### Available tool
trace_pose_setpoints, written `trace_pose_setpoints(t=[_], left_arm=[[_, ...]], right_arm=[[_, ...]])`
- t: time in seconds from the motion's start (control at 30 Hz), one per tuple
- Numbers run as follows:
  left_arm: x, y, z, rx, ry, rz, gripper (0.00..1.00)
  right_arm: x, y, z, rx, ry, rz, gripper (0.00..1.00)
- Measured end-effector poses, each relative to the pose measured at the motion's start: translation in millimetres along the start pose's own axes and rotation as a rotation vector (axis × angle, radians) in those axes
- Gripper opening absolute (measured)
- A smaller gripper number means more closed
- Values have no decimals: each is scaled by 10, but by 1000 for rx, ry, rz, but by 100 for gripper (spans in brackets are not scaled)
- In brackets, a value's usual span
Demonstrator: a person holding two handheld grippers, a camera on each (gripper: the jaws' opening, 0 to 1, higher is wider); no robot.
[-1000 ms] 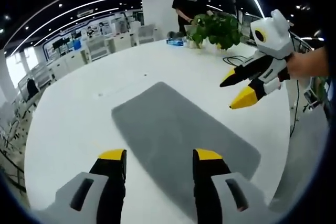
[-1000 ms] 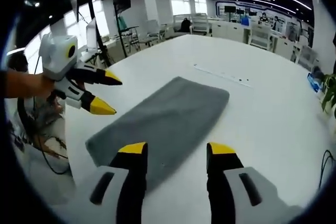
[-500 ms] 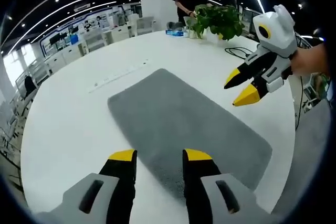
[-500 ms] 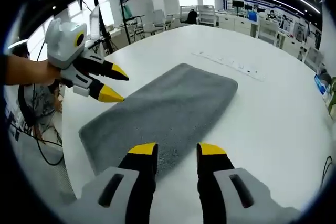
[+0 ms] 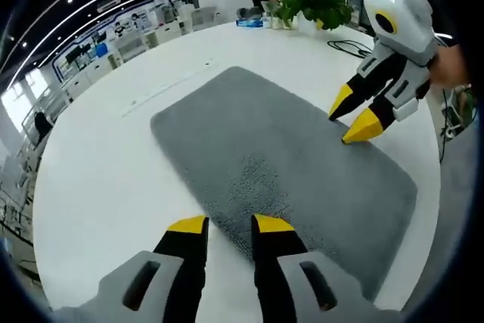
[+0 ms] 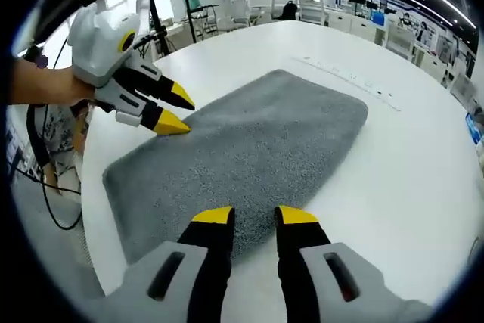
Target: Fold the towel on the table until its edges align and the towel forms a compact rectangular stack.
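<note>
A big round white table [image 5: 91,179] holds a flat grey fuzzy towel [image 5: 280,156] spread out in its middle. The left gripper [image 5: 229,225], with yellow tips, sits at one long edge of the towel, jaws a little apart and holding nothing. The right gripper [image 6: 253,215] sits at the other long edge, jaws a little apart too. A green leafy plant [image 5: 314,1] stands far back.

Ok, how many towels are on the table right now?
1: a grey towel lying flat on the white table, between the left gripper and right gripper.
</note>
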State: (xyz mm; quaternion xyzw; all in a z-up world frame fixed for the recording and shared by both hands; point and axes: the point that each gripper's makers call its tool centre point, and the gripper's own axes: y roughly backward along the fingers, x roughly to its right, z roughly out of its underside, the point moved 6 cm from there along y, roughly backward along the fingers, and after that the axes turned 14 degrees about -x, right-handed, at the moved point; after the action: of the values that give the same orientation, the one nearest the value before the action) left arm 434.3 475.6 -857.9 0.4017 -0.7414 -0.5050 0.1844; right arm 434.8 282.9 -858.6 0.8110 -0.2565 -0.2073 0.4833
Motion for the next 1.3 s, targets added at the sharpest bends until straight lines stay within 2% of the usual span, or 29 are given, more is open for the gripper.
trace_pose_setpoints(t=[0.23,0.3,0.43,0.77,1.3], left_arm=[[63,-61,-11,-14,-117,-8,14],[70,-56,-21,-9,-144,-11,13],[94,-62,-17,3,-117,2,8],[274,-66,-71,18,-116,12,7],[695,-148,-349,46,-130,55,7]], right_arm=[[34,-80,27,-18,40,16,18],[39,-89,34,-20,76,32,16],[20,-85,53,-16,60,41,14],[87,8,221,-20,65,49,12],[314,258,635,-36,61,84,12]])
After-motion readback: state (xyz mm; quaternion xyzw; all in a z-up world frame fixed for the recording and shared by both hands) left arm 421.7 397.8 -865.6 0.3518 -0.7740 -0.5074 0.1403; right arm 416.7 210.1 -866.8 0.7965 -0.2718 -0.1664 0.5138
